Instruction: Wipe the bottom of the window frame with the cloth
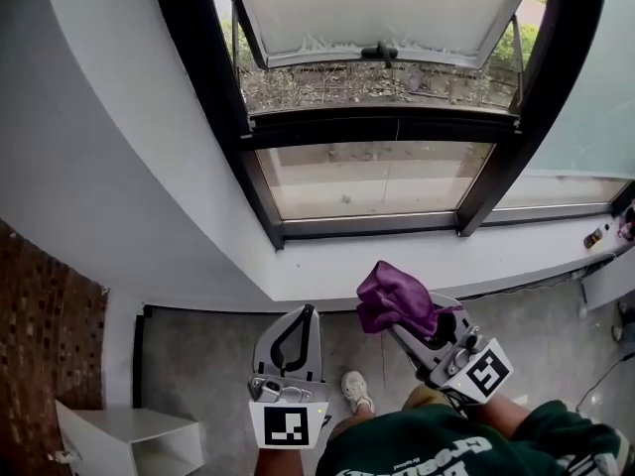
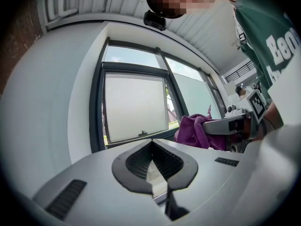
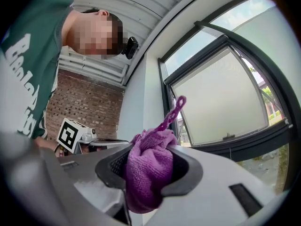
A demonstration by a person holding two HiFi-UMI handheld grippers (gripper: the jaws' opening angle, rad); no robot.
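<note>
step in hand: approach. The cloth is gripped, but no contact with the frame is made yet.

left gripper (image 1: 306, 315): held low at 7 o'clock in the head view, over the floor (image 1: 198, 345). The tips are closed on each other. Only the bowed gap between the pads (image 2: 137, 163) is left, and nothing is held in it. It is judged not to be needed for the wipe.

frame bottom rail (image 1: 372, 227): dark, seen at 12 o'clock from both grippers. The white sill (image 1: 327, 266) lies between it and them. The pane (image 1: 377, 177) just above it looks speckled.

cloth (image 1: 390, 298): purple and bunched, seen against the sill's near edge and clear of the rail. It is clamped as a wad, and most of it stands out past the tips toward 11 o'clock.

right gripper (image 1: 402, 323): the jaws are closed on the cloth and held apart only by its bulk. In the right gripper view the gap is filled by the wad, and a loop (image 3: 175, 111) sticks up from it.

next move, as judged: the right gripper is to be carried toward 12 o'clock across the sill. It is to be tipped down so that the free wad, not the jaw tips, is pressed on the rail. It is then to be drawn along the rail from 9 to 3 o'clock. A firm grip is called for, since drag on the rail could pull the wad out.
</note>
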